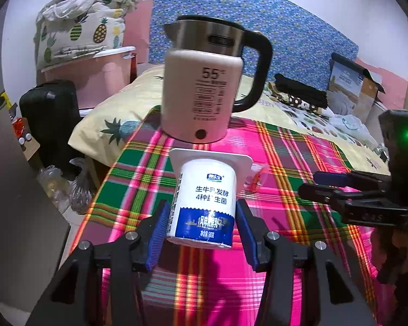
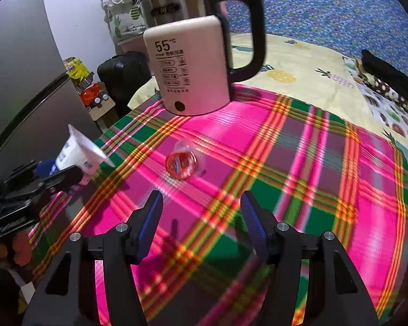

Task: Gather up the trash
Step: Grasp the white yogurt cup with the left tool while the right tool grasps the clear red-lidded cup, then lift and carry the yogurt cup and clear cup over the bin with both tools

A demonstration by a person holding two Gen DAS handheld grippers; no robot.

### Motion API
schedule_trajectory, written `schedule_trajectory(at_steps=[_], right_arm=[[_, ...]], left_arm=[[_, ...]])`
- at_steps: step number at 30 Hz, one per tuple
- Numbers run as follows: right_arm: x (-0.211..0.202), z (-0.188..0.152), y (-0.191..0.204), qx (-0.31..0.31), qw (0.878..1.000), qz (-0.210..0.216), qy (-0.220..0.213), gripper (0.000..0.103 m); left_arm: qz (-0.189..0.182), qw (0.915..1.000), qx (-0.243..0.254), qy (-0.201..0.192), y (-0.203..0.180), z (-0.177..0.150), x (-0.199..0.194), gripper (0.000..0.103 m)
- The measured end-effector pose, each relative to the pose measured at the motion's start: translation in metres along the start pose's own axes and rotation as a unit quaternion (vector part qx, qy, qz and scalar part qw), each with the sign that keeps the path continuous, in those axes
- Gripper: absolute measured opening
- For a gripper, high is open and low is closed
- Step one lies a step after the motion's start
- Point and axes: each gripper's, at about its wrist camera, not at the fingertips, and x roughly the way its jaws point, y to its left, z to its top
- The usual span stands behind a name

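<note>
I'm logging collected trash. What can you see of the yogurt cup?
The yogurt cup is white plastic with a blue band and printed Chinese text. It is held in the left gripper, blue pads against its sides, wide square rim pointing away toward the kettle, above the plaid cloth.

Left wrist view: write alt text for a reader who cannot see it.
The left claw grips a white and blue yogurt cup between its blue pads, above a pink and green plaid cloth. Behind the cup stands a white kettle with a black handle, and the right claw reaches in from the right edge.
</note>
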Motion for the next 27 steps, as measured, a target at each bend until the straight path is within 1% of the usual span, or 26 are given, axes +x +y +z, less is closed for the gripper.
schedule_trajectory(at_steps=[8, 14, 15, 17, 22, 27], right_arm=[[0.036, 0.018, 0.013, -0.011, 1.0, 0.01, 0.018, 0.061], [0.053, 0.027, 0.011, -0.006, 1.0, 0.013, 0.024, 0.061], [0.053, 0.028, 0.011, -0.005, 1.0, 0.014, 0.023, 0.06], [0.054, 0.028, 0.01, -0.005, 1.0, 0.016, 0.022, 0.047], [0.05, 0.027, 0.006, 0.003, 1.0, 0.019, 0.02, 0.046], [0.03, 0.02, 0.006, 0.004, 1.0, 0.017, 0.007, 0.046]], left_arm=[[-0.001, 0.9999, -0.012, 0.003, 0.015, -0.001, 0.004, 0.051], [-0.003, 0.9998, -0.018, 0.006, 0.019, -0.002, 0.008, 0.051], [-0.003, 0.9998, -0.018, 0.007, 0.019, -0.002, 0.009, 0.051], [-0.004, 0.9998, -0.018, 0.008, 0.019, -0.002, 0.01, 0.051], [-0.005, 0.9998, -0.016, 0.01, 0.014, -0.003, 0.009, 0.051], [-0.005, 0.9999, -0.012, 0.009, 0.005, -0.002, 0.003, 0.051]])
